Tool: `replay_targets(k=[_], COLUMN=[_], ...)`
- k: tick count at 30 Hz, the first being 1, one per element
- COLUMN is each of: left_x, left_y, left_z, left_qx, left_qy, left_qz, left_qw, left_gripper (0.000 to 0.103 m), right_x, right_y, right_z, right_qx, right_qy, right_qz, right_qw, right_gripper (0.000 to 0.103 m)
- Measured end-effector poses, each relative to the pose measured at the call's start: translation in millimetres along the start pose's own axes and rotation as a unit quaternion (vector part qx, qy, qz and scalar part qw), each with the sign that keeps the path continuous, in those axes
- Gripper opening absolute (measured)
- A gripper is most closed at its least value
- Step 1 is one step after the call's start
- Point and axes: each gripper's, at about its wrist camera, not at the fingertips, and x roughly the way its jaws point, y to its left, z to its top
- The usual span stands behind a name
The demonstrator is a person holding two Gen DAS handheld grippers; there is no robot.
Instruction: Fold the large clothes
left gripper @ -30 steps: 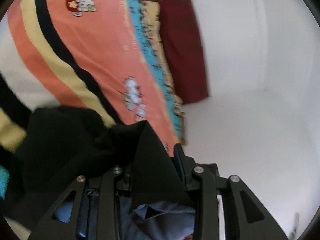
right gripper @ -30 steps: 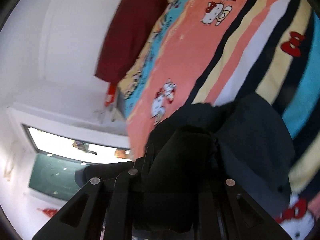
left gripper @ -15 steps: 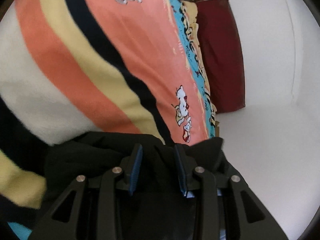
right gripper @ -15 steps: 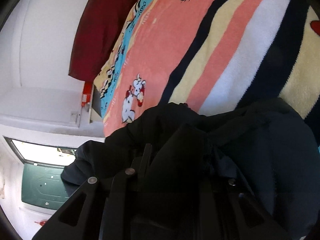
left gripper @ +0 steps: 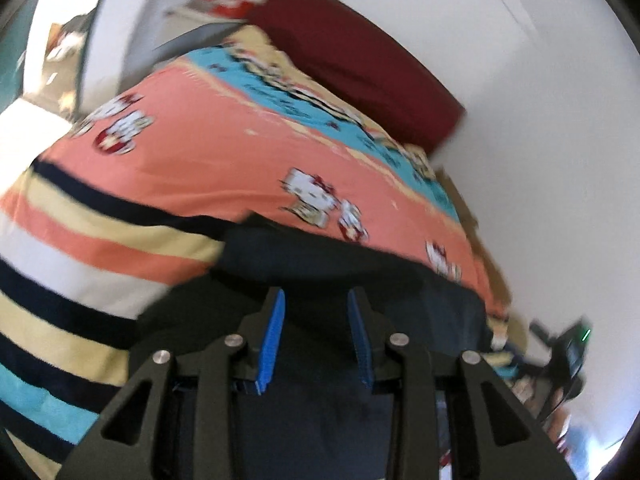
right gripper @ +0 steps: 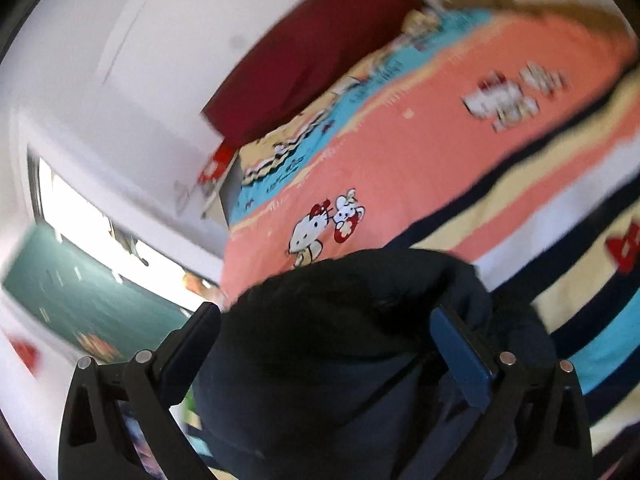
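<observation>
A dark navy garment lies bunched on a striped cartoon-print bedspread. My left gripper is open just above the garment, its blue pads apart with nothing between them. In the right wrist view the same garment is heaped between the wide-open jaws of my right gripper, which does not clamp it. The bedspread stretches beyond. Both views are motion-blurred.
A dark red headboard stands against the white wall at the bed's far end, also in the right wrist view. A window and a green surface lie to the left. A black device sits by the bed's right side.
Both grippers have let go of the garment and opened; the right jaws went from shut on cloth to wide apart. Both cameras have pulled back and swung.
</observation>
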Motion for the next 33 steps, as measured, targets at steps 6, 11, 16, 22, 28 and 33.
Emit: replay_targets(k=[6,11,16,22,28,33], left_x=[52,117,175,218,230,220], left_y=[-71,-86,-64,-60,-54,-46], left_z=[-21,-20,-9,-7,-16,-16], left_qx=[0.086,0.137,0.129,0.148,0.146,0.141], left_qy=[0.015,0.027,0.062,0.078,0.076,0.083], left_qz=[0.024,0.087,0.111,0.148,0.156,0.144], left_qw=[0.9959,0.9864,0.9834,0.9747,0.9739,0.9760], left_gripper=[0.032,0.043,0.053,0.054,0.054,0.055], right_x=[25,83,119,154,163,153], right_y=[71,72,44,31,22,20], right_z=[-39,-53,-50,-43,-48,-48], right_qx=[-0.134,-0.173,-0.162,-0.166,-0.159,-0.175], right_qy=[0.000,0.019,0.038,0.055,0.061,0.070], right_qz=[-0.066,-0.119,-0.138,-0.155,-0.152,-0.143], right_qw=[0.989,0.977,0.976,0.972,0.974,0.972], right_gripper=[0.103,0.102,0.102,0.102,0.102,0.102])
